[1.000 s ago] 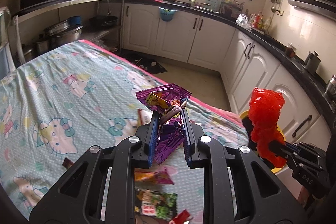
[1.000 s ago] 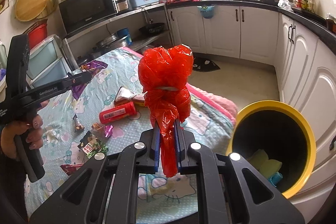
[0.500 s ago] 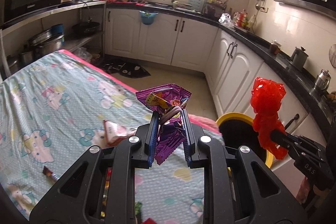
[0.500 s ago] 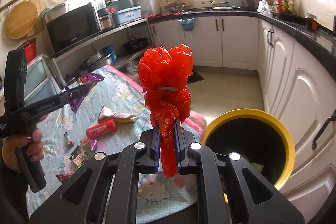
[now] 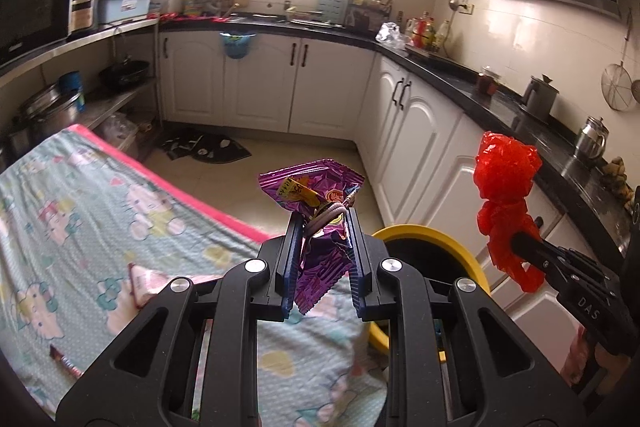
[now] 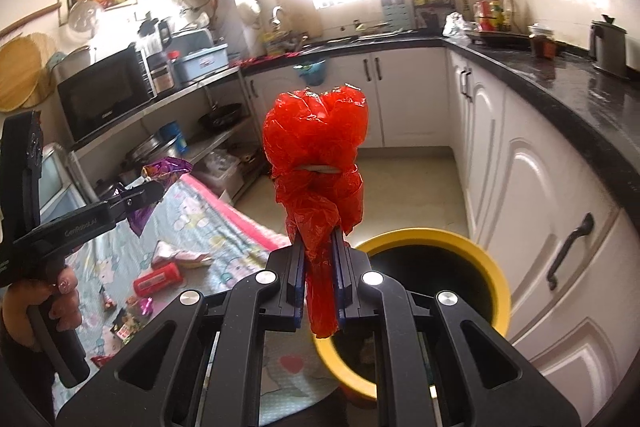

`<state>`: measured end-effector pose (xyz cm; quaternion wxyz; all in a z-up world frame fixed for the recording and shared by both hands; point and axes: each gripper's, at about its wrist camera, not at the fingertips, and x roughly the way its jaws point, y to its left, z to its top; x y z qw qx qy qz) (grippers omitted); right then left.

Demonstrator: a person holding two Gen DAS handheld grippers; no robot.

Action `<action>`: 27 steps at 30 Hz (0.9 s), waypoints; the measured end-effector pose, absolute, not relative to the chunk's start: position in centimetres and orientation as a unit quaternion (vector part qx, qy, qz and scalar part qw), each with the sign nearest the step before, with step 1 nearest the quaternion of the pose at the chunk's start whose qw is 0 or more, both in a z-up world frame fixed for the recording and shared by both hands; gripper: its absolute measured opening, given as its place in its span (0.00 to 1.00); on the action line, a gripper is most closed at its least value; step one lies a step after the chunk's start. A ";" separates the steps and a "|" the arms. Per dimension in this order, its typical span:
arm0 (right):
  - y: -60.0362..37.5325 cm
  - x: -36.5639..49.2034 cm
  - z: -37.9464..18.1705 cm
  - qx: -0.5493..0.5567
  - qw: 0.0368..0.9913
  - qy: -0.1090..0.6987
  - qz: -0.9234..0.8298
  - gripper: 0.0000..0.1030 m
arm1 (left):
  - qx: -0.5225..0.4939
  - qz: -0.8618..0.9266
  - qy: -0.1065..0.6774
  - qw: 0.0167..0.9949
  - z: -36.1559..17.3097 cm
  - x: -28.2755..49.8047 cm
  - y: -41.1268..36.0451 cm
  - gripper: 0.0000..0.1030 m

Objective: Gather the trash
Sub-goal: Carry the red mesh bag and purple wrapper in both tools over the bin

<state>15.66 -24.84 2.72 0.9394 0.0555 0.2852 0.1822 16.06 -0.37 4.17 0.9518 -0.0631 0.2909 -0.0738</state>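
Grippers both loaded with trash, held up near the yellow bin.

Left gripper [image 5: 322,259] is clamped on a purple snack wrapper [image 5: 314,197], which stands upright between the blue finger pads [image 5: 289,265] with its crumpled top flaring above them. Right gripper [image 6: 318,279] is clamped on a red plastic bag [image 6: 316,155], bunched and cinched at the middle, its tail hanging down between the closed pads. Yellow bin [image 6: 498,281] stands on the floor between the table edge and the white cabinets [image 6: 532,195], below and just beyond the right gripper; its opening is dark. Patterned tablecloth [image 5: 80,211] carries more litter: a red tube [image 6: 158,279], a pink-and-white packet [image 6: 176,253] and small wrappers [image 6: 128,323] near the person's left hand [image 6: 60,303].
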 end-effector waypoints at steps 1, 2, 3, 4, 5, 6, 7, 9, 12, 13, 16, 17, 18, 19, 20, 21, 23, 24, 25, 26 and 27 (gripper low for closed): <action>-25.2 15.7 2.7 0.058 0.940 0.284 0.178 0.11 | -0.060 -0.077 0.291 0.952 4.2 16.3 -0.9 0.15; -25.6 15.8 2.7 0.060 0.941 0.283 0.175 0.11 | -0.058 -0.080 0.291 0.952 4.3 16.4 -1.3 0.15; -26.0 15.8 2.7 0.063 0.942 0.283 0.172 0.11 | -0.056 -0.083 0.291 0.952 4.3 16.6 -1.8 0.15; -26.3 15.9 2.6 0.065 0.942 0.283 0.168 0.11 | -0.054 -0.086 0.291 0.951 4.4 16.7 -2.3 0.15; -26.6 16.0 2.6 0.067 0.943 0.282 0.165 0.11 | -0.053 -0.090 0.292 0.951 4.2 16.9 -3.0 0.15; -27.0 16.0 2.5 0.069 0.943 0.282 0.160 0.11 | -0.054 -0.095 0.293 0.950 4.2 17.1 -3.3 0.15; -27.1 16.0 2.5 0.070 0.944 0.282 0.157 0.11 | -0.053 -0.098 0.293 0.949 4.1 17.2 -3.8 0.15; -27.6 16.1 2.3 0.069 0.946 0.281 0.147 0.11 | -0.052 -0.105 0.296 0.948 3.9 17.5 -4.9 0.15; -28.4 16.2 2.1 0.071 0.947 0.281 0.138 0.11 | -0.051 -0.114 0.302 0.945 3.5 18.0 -5.9 0.15; -28.7 16.3 1.9 0.073 0.947 0.282 0.135 0.11 | -0.049 -0.116 0.304 0.944 3.3 18.2 -6.2 0.15; -29.4 16.4 1.6 0.075 0.948 0.283 0.124 0.11 | -0.042 -0.123 0.309 0.942 2.9 18.5 -7.5 0.15; -29.7 16.4 1.5 0.077 0.948 0.284 0.121 0.11 | -0.040 -0.125 0.311 0.941 2.7 18.7 -7.8 0.15; -29.9 16.5 1.3 0.079 0.948 0.285 0.119 0.11 | -0.038 -0.126 0.313 0.940 2.6 18.8 -8.1 0.15; -30.1 16.6 1.2 0.080 0.948 0.286 0.117 0.11 | -0.035 -0.128 0.315 0.940 2.4 18.9 -8.5 0.15; -30.3 16.7 1.0 0.080 0.948 0.288 0.114 0.11 | -0.034 -0.129 0.317 0.939 2.2 18.9 -8.6 0.15; -30.5 16.8 0.8 0.081 0.947 0.290 0.112 0.11 | -0.033 -0.130 0.319 0.938 2.0 19.1 -8.8 0.15; -30.7 17.1 0.5 0.084 0.946 0.295 0.109 0.11 | -0.031 -0.133 0.323 0.936 1.7 19.3 -9.3 0.15; -30.8 17.2 0.2 0.085 0.945 0.298 0.107 0.11 | -0.029 -0.134 0.325 0.936 1.5 19.5 -9.6 0.15; -30.9 17.4 0.0 0.085 0.944 0.300 0.105 0.11 | -0.028 -0.135 0.328 0.935 1.3 19.6 -9.7 0.15; -31.0 17.5 -0.2 0.085 0.944 0.303 0.104 0.11 | -0.027 -0.135 0.331 0.934 1.1 19.7 -9.9 0.15; -31.1 17.7 -0.4 0.086 0.943 0.305 0.103 0.11 | -0.024 -0.135 0.334 0.932 0.8 19.9 -10.1 0.15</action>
